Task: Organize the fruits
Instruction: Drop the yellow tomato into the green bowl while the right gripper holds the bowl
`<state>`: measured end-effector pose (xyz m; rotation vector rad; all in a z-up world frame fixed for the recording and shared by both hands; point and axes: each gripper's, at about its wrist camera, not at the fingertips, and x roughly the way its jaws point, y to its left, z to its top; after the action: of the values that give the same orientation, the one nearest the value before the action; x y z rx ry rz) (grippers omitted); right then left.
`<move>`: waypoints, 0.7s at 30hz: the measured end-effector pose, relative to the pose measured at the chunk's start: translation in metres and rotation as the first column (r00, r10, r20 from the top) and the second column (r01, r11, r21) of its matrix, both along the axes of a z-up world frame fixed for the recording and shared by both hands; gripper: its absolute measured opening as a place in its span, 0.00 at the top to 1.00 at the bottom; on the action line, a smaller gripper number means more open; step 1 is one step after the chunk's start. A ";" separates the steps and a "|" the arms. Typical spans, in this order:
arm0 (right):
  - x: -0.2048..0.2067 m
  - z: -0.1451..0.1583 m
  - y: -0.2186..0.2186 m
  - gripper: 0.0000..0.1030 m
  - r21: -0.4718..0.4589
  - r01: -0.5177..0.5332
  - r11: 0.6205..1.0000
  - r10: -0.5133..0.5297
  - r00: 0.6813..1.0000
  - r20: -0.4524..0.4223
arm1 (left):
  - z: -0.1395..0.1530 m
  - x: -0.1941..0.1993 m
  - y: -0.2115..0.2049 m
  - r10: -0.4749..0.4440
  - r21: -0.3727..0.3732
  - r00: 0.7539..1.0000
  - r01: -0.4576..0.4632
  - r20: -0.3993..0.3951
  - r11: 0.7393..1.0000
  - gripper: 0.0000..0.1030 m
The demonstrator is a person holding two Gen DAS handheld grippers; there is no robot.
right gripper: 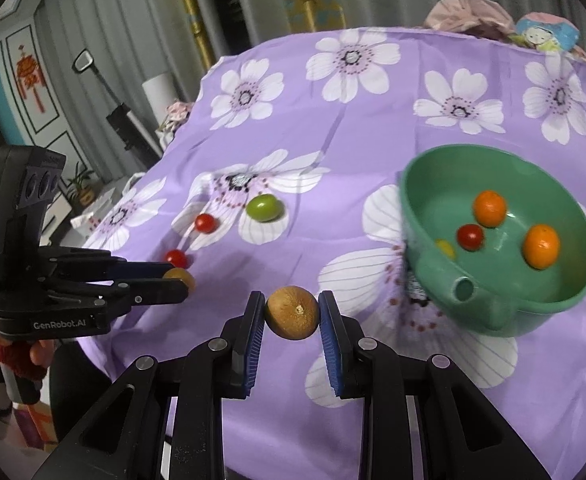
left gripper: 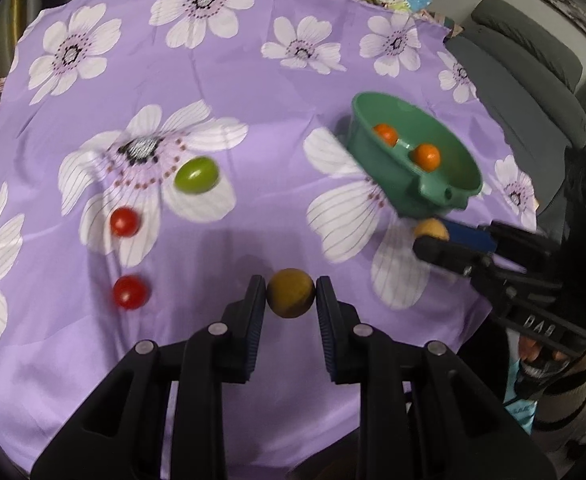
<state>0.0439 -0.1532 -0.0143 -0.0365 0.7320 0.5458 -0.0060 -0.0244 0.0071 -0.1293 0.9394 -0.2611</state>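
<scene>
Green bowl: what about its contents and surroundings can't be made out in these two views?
- Left wrist view: near wall of green bowl hides its floor; only two orange fruits show.
- Right wrist view: yellow fruit partly behind the bowl's rim.
- Both views: motion blur softens the bowl's edges.

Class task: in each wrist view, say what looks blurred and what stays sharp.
Left wrist view: the green bowl and two red tomatoes smear with motion; the held brown fruit stays sharp. Right wrist view: the bowl's near rim blurs; its held brown fruit is crisp.
</scene>
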 end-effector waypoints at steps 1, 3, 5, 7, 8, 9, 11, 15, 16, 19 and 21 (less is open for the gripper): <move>0.000 0.001 -0.003 0.72 0.006 0.007 1.000 -0.007 1.000 0.004 | 0.002 0.003 -0.003 -0.006 -0.006 1.000 0.006 0.006 1.000 0.76; 0.000 0.001 -0.008 0.72 0.017 0.017 1.000 -0.017 1.000 0.008 | 0.007 0.008 -0.012 -0.025 -0.002 0.999 0.025 0.020 1.000 0.76; 0.001 0.002 -0.014 0.72 0.024 0.029 0.999 -0.029 0.999 0.013 | 0.010 0.013 -0.022 -0.045 0.000 0.999 0.045 0.028 0.999 0.76; 0.003 0.003 -0.021 0.72 0.032 0.046 0.998 -0.047 0.999 0.018 | 0.013 0.019 -0.029 -0.065 0.004 0.997 0.065 0.034 0.998 0.76; 0.004 0.004 -0.024 0.72 0.036 0.053 0.998 -0.054 0.998 0.020 | 0.015 0.021 -0.033 -0.073 0.008 0.997 0.072 0.037 0.997 0.76; 0.005 0.005 -0.027 0.72 0.041 0.062 0.997 -0.063 0.998 0.023 | 0.016 0.024 -0.037 -0.081 0.014 0.996 0.081 0.041 0.997 0.76; 0.006 0.007 -0.035 0.72 0.050 0.082 0.995 -0.084 0.996 0.031 | 0.018 0.031 -0.046 -0.104 0.024 0.993 0.103 0.046 0.994 0.76; 0.008 0.012 -0.048 0.72 0.062 0.115 0.991 -0.118 0.992 0.048 | 0.023 0.043 -0.061 -0.140 0.032 0.989 0.138 0.055 0.990 0.76; 0.009 0.013 -0.052 0.72 0.067 0.125 0.990 -0.129 0.990 0.051 | 0.024 0.045 -0.063 -0.147 0.033 0.987 0.145 0.058 0.989 0.76; 0.011 0.016 -0.063 0.72 0.079 0.158 0.984 -0.162 0.985 0.059 | 0.027 0.053 -0.074 -0.171 0.033 0.983 0.169 0.068 0.985 0.76; 0.014 0.017 -0.069 0.72 0.085 0.177 0.980 -0.183 0.981 0.063 | 0.029 0.059 -0.081 -0.182 0.035 0.980 0.180 0.075 0.983 0.76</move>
<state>0.0579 -0.2226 0.0026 0.0831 0.6373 0.3975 0.0531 -0.1054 0.0359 -0.0068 0.8775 -0.4183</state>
